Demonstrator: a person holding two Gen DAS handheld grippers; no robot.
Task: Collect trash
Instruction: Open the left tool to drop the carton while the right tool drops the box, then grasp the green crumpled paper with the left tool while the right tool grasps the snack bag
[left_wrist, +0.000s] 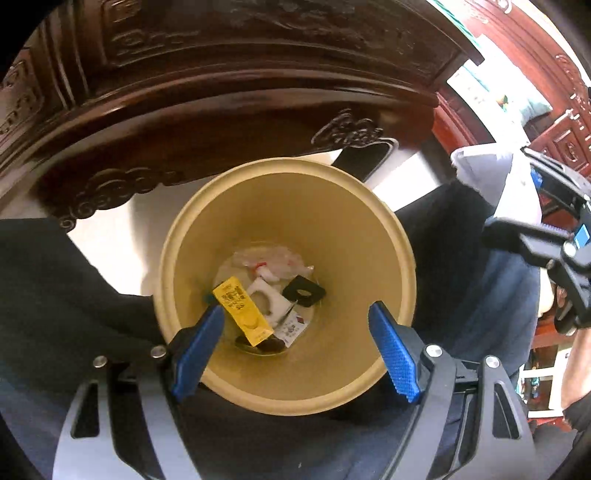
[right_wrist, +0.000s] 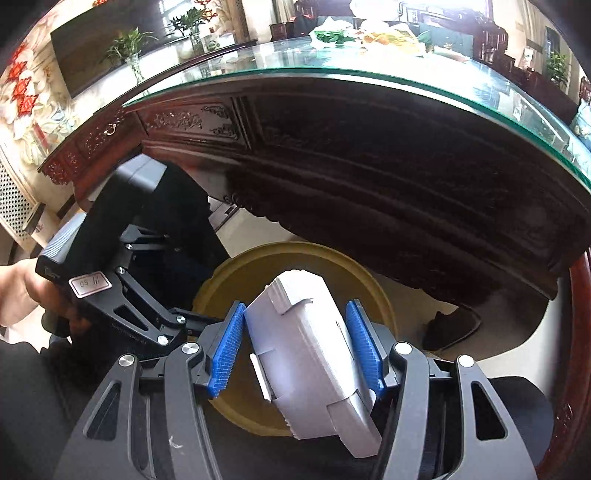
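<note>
A tan round trash bin (left_wrist: 295, 192) stands on the floor below the table. It holds a yellow packet (left_wrist: 240, 310), white foam pieces (left_wrist: 264, 299), a black piece (left_wrist: 303, 291) and clear plastic. My left gripper (left_wrist: 295, 343) is open and empty, right above the bin's mouth. My right gripper (right_wrist: 295, 347) is shut on a white cardboard box (right_wrist: 306, 350) and holds it over the bin's rim (right_wrist: 218, 273). The right gripper also shows at the right edge of the left wrist view (left_wrist: 554, 243), with the box (left_wrist: 480, 162) beside it.
A dark carved wooden table (right_wrist: 369, 177) with a glass top (right_wrist: 332, 70) overhangs the bin. Bags and greens (right_wrist: 332, 35) lie on its far side. The person's dark trousers (left_wrist: 55, 277) flank the bin. A black slipper (right_wrist: 450, 325) lies on the floor to the right.
</note>
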